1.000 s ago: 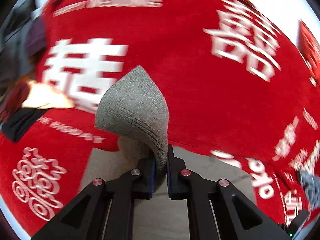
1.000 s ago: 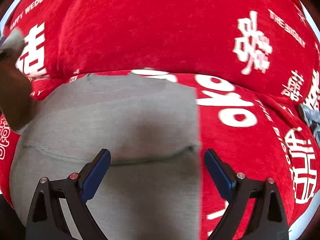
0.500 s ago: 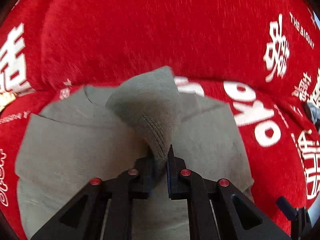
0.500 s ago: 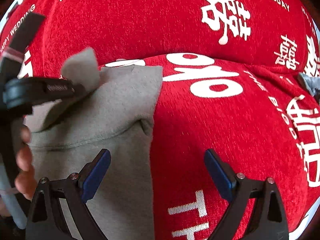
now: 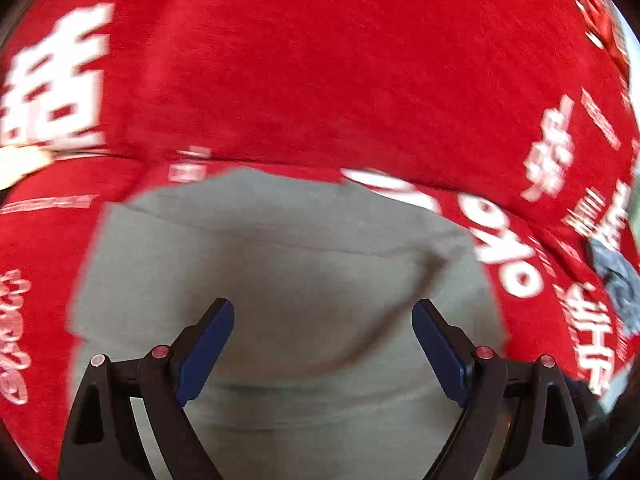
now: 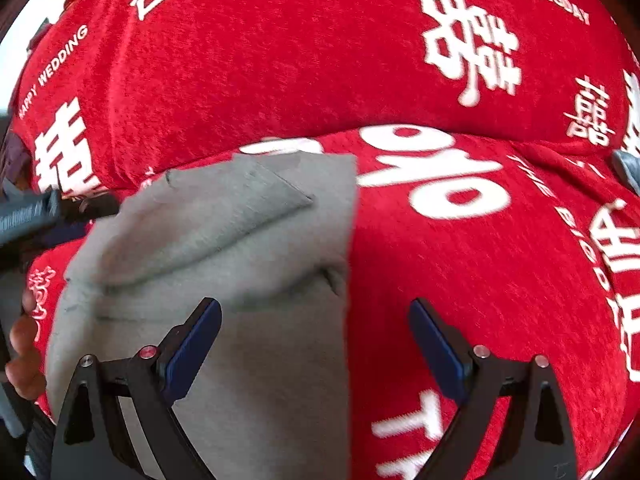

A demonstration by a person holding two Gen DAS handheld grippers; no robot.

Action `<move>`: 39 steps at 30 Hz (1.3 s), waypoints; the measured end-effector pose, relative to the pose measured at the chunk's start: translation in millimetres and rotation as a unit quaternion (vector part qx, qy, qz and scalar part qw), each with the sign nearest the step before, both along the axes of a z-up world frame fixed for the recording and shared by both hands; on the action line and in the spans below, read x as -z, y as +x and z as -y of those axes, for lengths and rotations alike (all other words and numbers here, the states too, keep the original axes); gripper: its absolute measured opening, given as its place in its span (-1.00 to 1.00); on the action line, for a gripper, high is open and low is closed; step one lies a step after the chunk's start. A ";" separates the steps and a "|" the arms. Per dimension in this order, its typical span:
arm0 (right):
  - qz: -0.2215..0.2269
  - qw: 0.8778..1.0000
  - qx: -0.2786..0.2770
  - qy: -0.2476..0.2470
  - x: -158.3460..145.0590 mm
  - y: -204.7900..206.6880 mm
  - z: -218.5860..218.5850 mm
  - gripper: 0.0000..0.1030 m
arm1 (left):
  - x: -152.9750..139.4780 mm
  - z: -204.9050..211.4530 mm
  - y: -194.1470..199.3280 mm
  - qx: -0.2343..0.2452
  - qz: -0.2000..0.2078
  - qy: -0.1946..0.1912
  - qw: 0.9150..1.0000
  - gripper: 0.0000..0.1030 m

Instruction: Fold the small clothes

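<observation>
Both the left tongs (image 5: 323,342) and right tongs (image 6: 314,340) gape wide, empty, over the grey garment (image 5: 288,280).

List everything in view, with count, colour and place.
garment: one, grey, lying on the red cover, a flap folded over its top.
cover: one, red with white lettering, spread under the garment and rising behind it.
cloth: one, blue-grey, at the far right edge of the cover; too blurred to identify.
left gripper: one, black with blue pads, open over the garment, holding nothing.
right gripper: one, black with blue pads, open, straddling the garment's right edge.
hand: one, bare, at the left edge of the right wrist view.
</observation>
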State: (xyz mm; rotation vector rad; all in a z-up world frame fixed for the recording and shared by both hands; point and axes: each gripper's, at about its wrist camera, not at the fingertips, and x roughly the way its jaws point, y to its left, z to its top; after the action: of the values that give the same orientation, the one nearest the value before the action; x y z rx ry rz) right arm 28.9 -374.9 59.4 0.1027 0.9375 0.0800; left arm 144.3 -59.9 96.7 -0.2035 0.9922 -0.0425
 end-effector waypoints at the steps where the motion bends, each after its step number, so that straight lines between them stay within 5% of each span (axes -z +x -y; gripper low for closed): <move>1: -0.001 1.000 -0.002 0.007 0.7 5.1 -4.0 0.85 | 1.8 -14.4 -1.8 -0.021 0.001 0.007 1.000 0.77; 6: -0.042 0.995 -0.007 0.090 17.6 55.9 -35.7 0.85 | 29.6 -71.0 -3.1 -0.099 -0.041 0.033 0.994 0.77; 9: -0.073 0.994 0.016 0.082 35.6 89.5 -52.7 0.81 | 50.9 -77.2 -3.5 -0.110 -0.062 0.030 0.992 0.77; 10: -0.070 0.995 0.027 0.068 39.7 96.0 -54.6 0.36 | 59.1 -79.3 -4.6 -0.109 -0.073 0.026 0.991 0.77; 11: -0.063 0.996 0.034 0.046 39.5 98.7 -55.3 -0.48 | 64.8 -79.9 -6.0 -0.109 -0.080 0.029 0.990 0.77; 14: -0.051 0.995 0.039 0.076 30.7 95.9 -38.4 -0.70 | 65.1 -79.6 -17.2 -0.102 -0.071 0.024 0.992 0.77; 18: -0.039 0.995 0.051 0.072 32.7 84.9 -17.7 -0.69 | 70.1 -67.3 -18.8 -0.090 -0.060 0.044 0.993 0.83; 21: -0.050 0.992 0.054 0.100 35.9 80.0 -3.7 -0.45 | 66.3 -62.7 -17.5 -0.078 -0.058 0.052 0.994 0.87; 24: -0.021 0.994 0.091 0.058 17.2 63.2 7.5 -0.10 | 57.9 -61.8 -23.9 -0.049 -0.055 0.033 0.997 0.86; 25: -0.016 0.994 0.095 0.054 12.0 61.0 8.9 0.18 | 54.1 -61.1 -26.6 -0.044 -0.048 0.039 0.997 0.87; 27: -0.004 0.994 0.086 0.067 3.9 56.3 6.7 0.39 | 48.5 -59.2 -26.7 -0.046 -0.034 0.062 0.996 0.86; 32: 0.018 0.997 0.050 0.048 -2.9 56.9 -20.9 0.39 | 49.3 -44.4 -19.3 -0.033 -0.043 0.053 0.997 0.86; 37: -0.065 0.996 -0.019 -0.058 37.3 65.0 -54.9 0.36 | 60.1 -14.9 -30.0 0.014 -0.045 0.093 0.995 0.87; 39: -0.044 0.995 -0.037 -0.087 34.4 51.3 -59.1 0.36 | 57.9 -15.2 -39.6 0.034 -0.052 0.089 0.994 0.87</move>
State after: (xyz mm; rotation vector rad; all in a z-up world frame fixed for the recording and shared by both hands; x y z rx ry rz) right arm 80.1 -315.8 25.1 -0.0897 1.0316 0.0621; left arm 104.7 -44.7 38.8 -0.0083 1.1001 -0.0048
